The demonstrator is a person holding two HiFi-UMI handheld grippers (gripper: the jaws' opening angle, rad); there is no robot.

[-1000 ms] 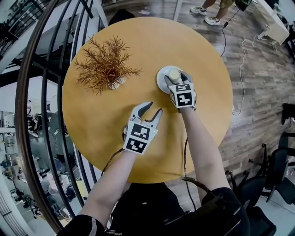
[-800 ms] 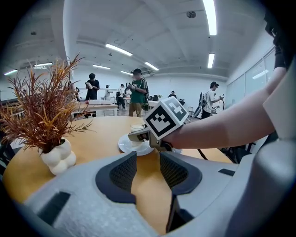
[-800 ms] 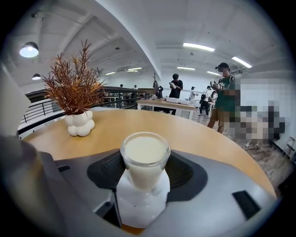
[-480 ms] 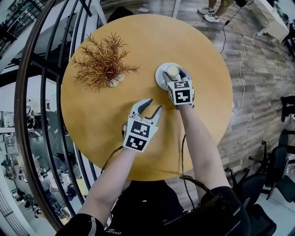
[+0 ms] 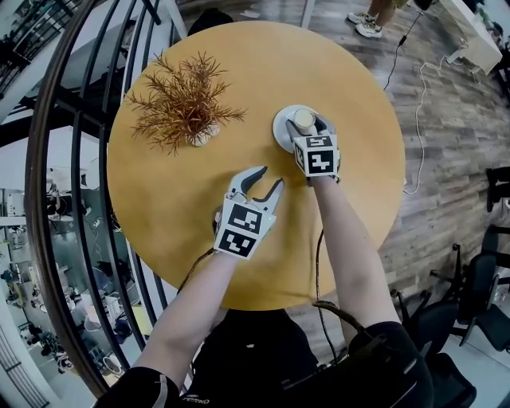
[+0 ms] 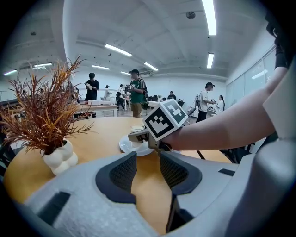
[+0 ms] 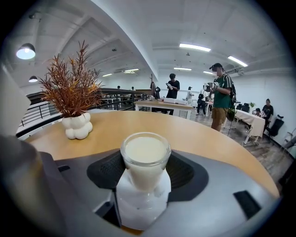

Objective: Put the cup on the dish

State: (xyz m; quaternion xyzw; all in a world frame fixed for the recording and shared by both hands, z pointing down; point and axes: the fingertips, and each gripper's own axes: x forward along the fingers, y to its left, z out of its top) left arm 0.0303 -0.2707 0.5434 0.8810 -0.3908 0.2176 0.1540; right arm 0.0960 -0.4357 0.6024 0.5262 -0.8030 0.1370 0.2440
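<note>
A small glass cup (image 5: 303,119) full of a creamy white liquid stands on the white dish (image 5: 280,131), right of the middle of the round wooden table (image 5: 351,96). My right gripper (image 5: 304,122) is shut on the cup, with one finger on each side. In the right gripper view the cup (image 7: 145,159) fills the gap between the dark pads (image 7: 104,173), and the dish (image 7: 138,206) is white below it. My left gripper (image 5: 264,180) hovers open and empty over bare table nearer me. It points toward the dish (image 6: 126,146) and the cup (image 6: 137,129).
A dried reddish plant in a lumpy white vase (image 5: 185,107) stands at the table's left. A dark curved railing (image 5: 48,159) runs along the left side. Wood floor, a cable and a person's feet (image 5: 362,20) lie beyond the far edge. People stand in the distant room (image 7: 221,99).
</note>
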